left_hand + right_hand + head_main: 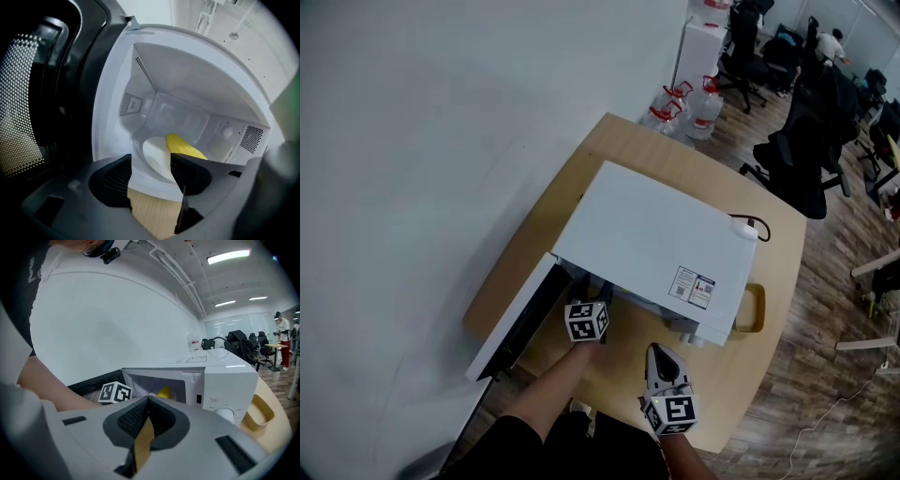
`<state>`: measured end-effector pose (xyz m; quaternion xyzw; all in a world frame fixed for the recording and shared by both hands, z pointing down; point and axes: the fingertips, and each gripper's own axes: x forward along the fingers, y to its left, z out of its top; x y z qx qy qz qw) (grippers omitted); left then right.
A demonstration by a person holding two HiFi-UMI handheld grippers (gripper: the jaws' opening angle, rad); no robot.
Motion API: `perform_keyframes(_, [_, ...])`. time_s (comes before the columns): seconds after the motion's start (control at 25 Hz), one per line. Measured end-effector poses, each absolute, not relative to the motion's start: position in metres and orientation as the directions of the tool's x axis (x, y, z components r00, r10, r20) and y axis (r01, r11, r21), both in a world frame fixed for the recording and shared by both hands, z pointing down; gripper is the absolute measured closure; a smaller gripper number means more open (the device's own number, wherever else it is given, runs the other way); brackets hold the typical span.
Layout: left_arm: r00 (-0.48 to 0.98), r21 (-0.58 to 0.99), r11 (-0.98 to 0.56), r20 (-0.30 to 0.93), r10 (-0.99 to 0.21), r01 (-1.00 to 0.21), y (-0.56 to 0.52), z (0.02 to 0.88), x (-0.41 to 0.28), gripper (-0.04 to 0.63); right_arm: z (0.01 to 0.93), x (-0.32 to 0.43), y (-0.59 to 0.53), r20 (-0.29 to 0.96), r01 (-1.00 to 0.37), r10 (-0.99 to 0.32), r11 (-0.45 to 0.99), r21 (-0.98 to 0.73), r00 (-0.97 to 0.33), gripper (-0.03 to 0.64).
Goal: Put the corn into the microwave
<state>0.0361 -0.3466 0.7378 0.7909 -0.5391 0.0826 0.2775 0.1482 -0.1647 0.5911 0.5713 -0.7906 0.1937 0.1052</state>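
Left gripper (151,163): jaws spread wide with nothing between the ribbed black pads, only bare wood grain of the table (742,373) and the cavity floor beyond. It points into the open microwave (656,234).

Corn (185,149) is inside the cavity. It is a smooth yellow tapered cob lying on the white round glass plate (153,158), at 1 o'clock from the left jaws, past their tips and not touching them.

Cavity walls are matte white, with perforated vent patches at 10 and 3 o'clock. The door (516,319) is swung out at 8 o'clock from the microwave body; it is dark, and its window has a dotted metal mesh (23,108).

Right gripper (148,398): pads pressed together at the tips, empty. In the head view it sits at 5 o'clock from the left one, clear of the cavity. A round white knob (226,414) shows on the front panel.
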Motion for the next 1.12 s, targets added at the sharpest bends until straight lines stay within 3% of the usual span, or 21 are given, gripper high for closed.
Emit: perform_keyframes(1.12, [0.53, 0.361, -0.419, 0.3, -0.794, -0.833, -0.177, 0.623, -0.01, 0.359, 0.529, 0.106, -0.07, 0.27, -0.97, -0.933, 0.216, -0.108, -0.238, 0.557])
